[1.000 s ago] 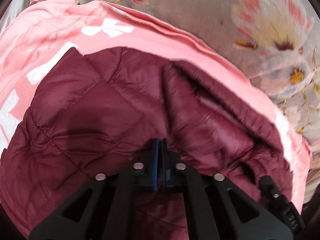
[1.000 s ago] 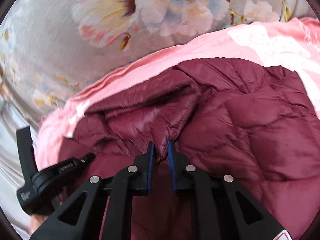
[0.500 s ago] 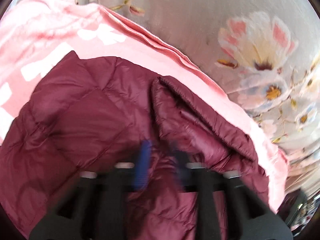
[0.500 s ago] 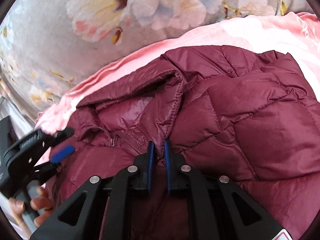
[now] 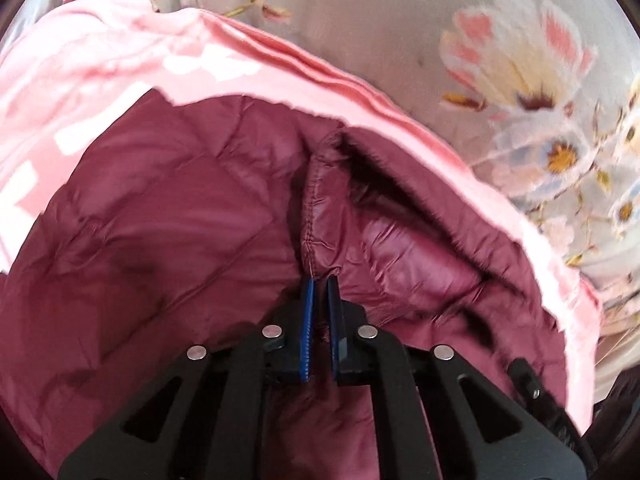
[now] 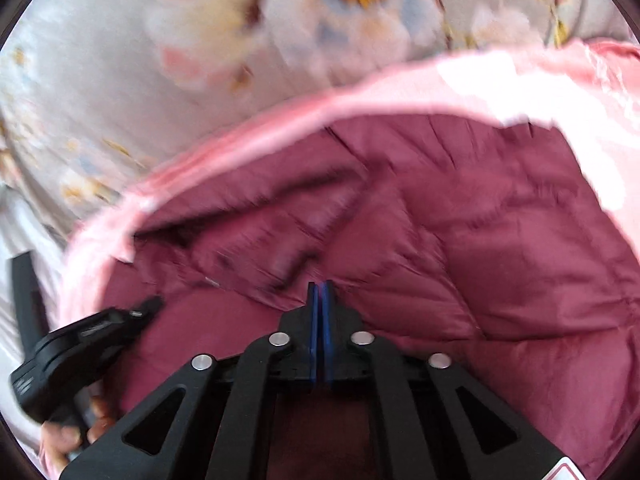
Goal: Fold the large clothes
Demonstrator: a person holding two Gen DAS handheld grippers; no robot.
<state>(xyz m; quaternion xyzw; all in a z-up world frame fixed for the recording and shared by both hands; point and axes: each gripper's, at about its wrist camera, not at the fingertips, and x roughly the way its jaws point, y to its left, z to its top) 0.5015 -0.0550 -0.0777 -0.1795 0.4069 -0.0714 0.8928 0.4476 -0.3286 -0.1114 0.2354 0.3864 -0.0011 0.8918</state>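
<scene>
A maroon quilted puffer jacket (image 5: 180, 240) lies on a pink cloth with white print (image 5: 100, 64). My left gripper (image 5: 319, 282) is shut on a stitched edge of the jacket near its collar opening. In the right wrist view the jacket (image 6: 500, 240) fills the middle, blurred by motion. My right gripper (image 6: 320, 285) has its blue pads pressed together at a fold of the jacket; I cannot tell whether fabric is between them. The left gripper (image 6: 148, 306) shows at the lower left of that view, with a hand below it.
A grey bedsheet with large flower prints (image 5: 520, 64) lies under the pink cloth and reaches around it; it also shows in the right wrist view (image 6: 200, 40). The pink cloth's edge (image 6: 280, 108) curves around the jacket.
My left gripper opened briefly, then closed on the jacket's stitched edge. My right gripper's pads closed fully together and it is moving; the view is blurred. The collar fold has flattened.
</scene>
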